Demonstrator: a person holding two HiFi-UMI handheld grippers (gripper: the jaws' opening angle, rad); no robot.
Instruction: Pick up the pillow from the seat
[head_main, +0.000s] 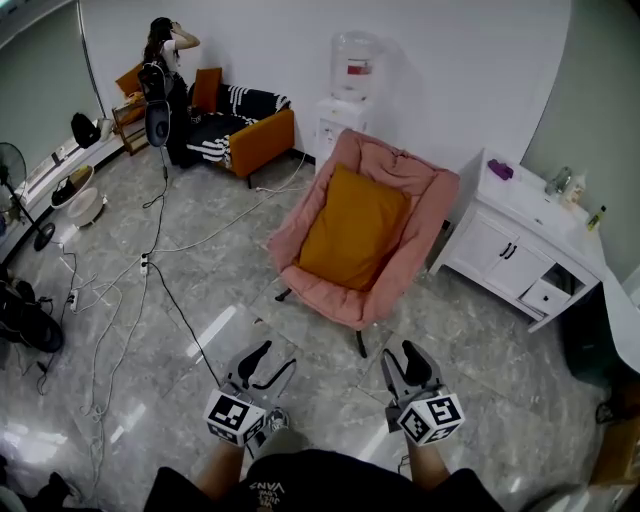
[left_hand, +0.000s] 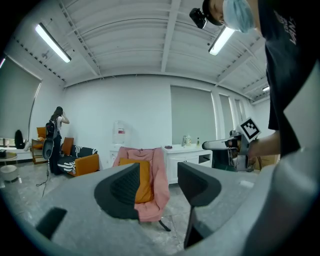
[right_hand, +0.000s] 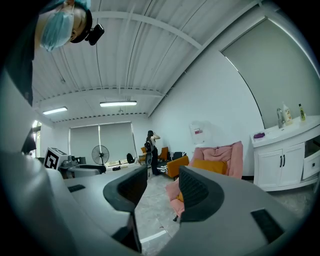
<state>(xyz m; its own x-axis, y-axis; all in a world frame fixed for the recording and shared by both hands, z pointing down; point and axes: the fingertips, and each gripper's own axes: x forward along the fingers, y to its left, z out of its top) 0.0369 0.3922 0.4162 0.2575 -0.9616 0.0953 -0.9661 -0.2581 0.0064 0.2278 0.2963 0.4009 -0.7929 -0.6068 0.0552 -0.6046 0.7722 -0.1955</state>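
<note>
Pillow (head_main: 352, 228), orange, is laid in the middle of the pink chair (head_main: 425, 195), leaned against its back. The left gripper (head_main: 275, 356) and right gripper (head_main: 402, 352) are held well apart from the chair, both released, with nothing between the parted jaws.

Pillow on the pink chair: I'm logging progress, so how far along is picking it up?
Done: nothing yet; the orange pillow lies untouched on the pink chair. In hand: the left claw and right claw are both open and empty, short of the chair. Left: reach the pillow, close on it, lift it off.
</note>
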